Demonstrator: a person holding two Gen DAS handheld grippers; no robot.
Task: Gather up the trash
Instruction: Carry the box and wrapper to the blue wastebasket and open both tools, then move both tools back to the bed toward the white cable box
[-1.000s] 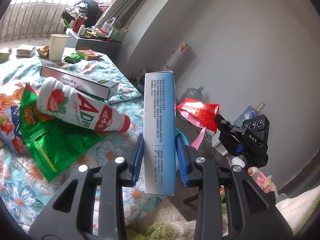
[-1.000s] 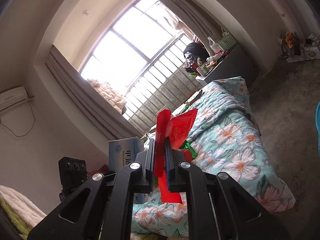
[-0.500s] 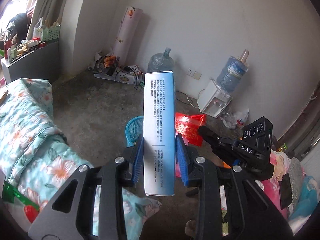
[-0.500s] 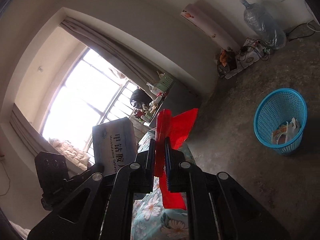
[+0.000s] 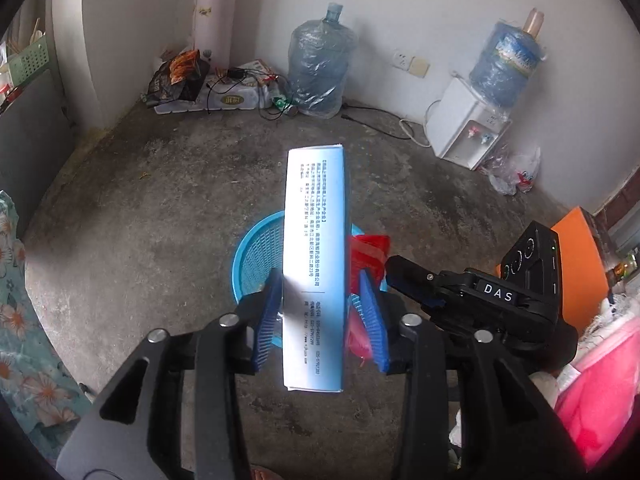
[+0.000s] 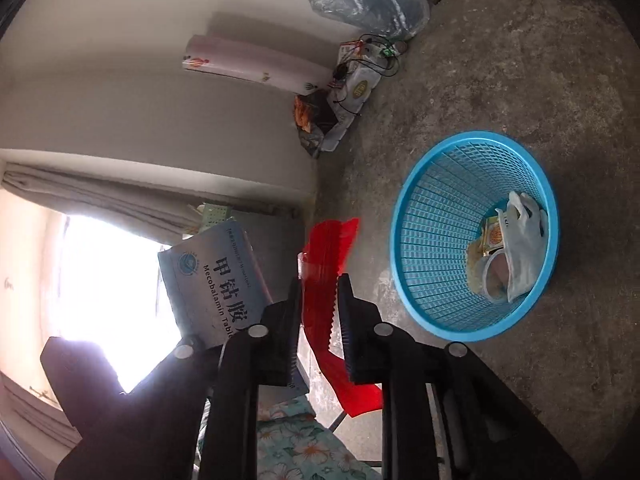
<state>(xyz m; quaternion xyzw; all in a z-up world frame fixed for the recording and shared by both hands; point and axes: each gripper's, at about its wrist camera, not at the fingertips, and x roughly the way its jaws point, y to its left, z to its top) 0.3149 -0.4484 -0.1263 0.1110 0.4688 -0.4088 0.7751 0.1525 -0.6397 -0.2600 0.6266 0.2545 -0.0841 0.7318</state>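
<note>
My left gripper is shut on a tall blue-and-white medicine box, held upright above a blue mesh trash basket on the concrete floor. My right gripper is shut on a red plastic wrapper. The same basket lies to its right and holds a white plastic bag and some packets. The box shows at the left of the right wrist view. The right gripper and red wrapper show just right of the box in the left wrist view.
Two water jugs and a white dispenser stand by the far wall, with cables and a snack bag in the corner. The floral bedspread edges the left. Pink and orange items lie at the right.
Both grippers have swung away from the bed and window toward the floor. The blue basket is now closer, right under the box and beside the red wrapper. Both grips are unchanged.
</note>
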